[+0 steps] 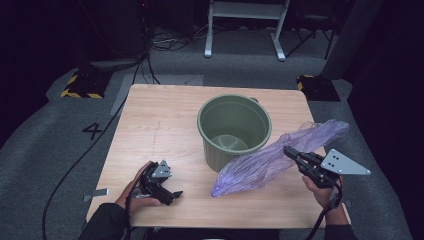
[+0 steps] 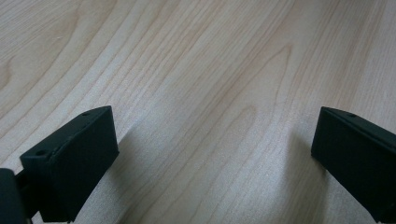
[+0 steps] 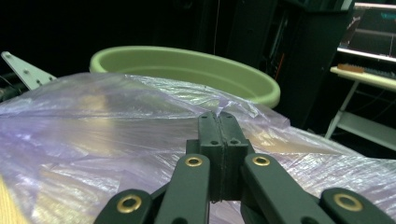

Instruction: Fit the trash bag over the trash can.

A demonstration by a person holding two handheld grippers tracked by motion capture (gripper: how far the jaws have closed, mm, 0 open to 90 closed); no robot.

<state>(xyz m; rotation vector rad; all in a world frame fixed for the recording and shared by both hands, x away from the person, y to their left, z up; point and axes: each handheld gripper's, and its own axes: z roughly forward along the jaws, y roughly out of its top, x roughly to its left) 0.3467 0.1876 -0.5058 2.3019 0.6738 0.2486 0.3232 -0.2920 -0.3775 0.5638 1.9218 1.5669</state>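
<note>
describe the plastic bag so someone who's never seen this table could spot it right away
On the wooden table, find the green bucket near the middle. The plastic bag lies just to its right, stretched diagonally, with the right gripper shut on it. It is the only thin, crinkled, see-through purple thing there.

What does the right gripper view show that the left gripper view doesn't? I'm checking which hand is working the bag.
Right gripper view: the right gripper, jaws shut on the purple plastic bag, with the green bucket rim behind. Left gripper view: the left gripper, jaws wide apart over bare wooden table, holding nothing. Shared: each looks along its own black jaws.
</note>
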